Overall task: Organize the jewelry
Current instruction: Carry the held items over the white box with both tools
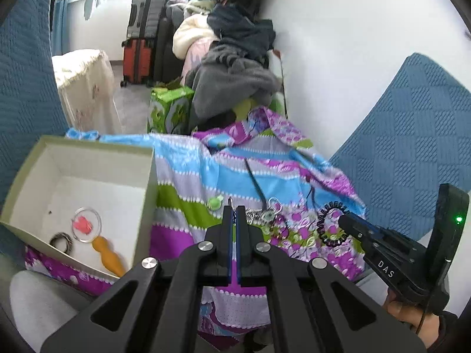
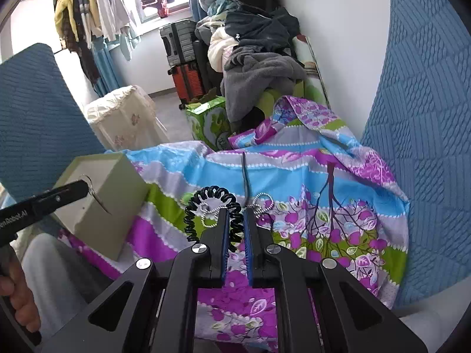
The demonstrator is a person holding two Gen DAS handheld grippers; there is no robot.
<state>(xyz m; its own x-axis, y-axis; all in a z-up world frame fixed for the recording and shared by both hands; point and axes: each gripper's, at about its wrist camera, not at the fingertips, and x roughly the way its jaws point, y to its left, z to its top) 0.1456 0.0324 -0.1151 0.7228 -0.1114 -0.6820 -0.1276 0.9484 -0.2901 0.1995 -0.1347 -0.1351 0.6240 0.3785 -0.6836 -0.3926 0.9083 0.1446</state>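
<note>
My left gripper (image 1: 234, 209) is shut, and a thin silver wire earring (image 2: 95, 195) hangs from its tips (image 2: 84, 187) in front of the box. The open pale-green box (image 1: 88, 153) at the left holds a clear round case with a pink piece (image 1: 86, 224), an orange handle (image 1: 108, 253) and a dark striped bangle (image 1: 61, 241). My right gripper (image 2: 235, 214) is shut on a black coiled band (image 2: 206, 203), held above the cloth (image 2: 294, 176). Silver bead chains (image 2: 263, 201) and a dark pin (image 2: 245, 176) lie on the cloth ahead.
The flowered cloth (image 1: 188, 182) covers the work surface. Blue quilted chair backs (image 1: 412, 147) (image 2: 35, 117) stand on both sides. Behind are a green box (image 1: 169, 108), a clothes pile (image 1: 232, 67), suitcases (image 1: 141, 38) and a cream-covered cabinet (image 1: 85, 88). A grey-clad knee (image 1: 38, 303) is low left.
</note>
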